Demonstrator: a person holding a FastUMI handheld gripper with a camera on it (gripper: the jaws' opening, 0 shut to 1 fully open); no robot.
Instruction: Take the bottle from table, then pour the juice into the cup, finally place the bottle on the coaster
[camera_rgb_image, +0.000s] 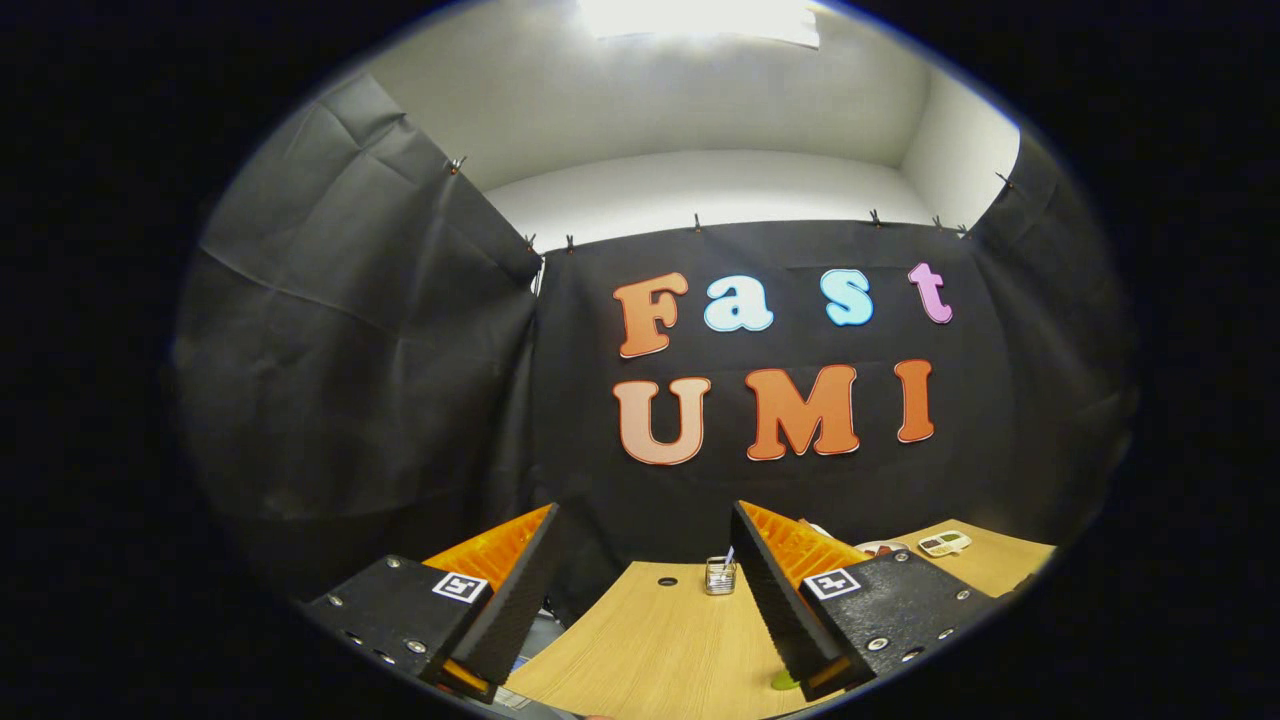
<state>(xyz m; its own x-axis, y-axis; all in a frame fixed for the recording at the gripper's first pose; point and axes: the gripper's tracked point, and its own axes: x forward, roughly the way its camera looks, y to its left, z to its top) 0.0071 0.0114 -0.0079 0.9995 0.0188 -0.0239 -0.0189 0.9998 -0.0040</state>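
Observation:
My gripper (645, 507) is held up and level, facing the booth's black back wall. Its two fingers stand wide apart and hold nothing between them. Below and between the fingers lies the light wooden table (650, 650). A small green patch (785, 682) lies on the table at the base of the right finger, mostly hidden by it; I cannot tell what it is.
A small clear holder (720, 575) with something thin in it stands near the table's far edge, beside a dark hole (667, 581) in the top. Beyond the right finger lie a white device (945, 543) and a pale round object (880, 547). Black cloth hangs at the left.

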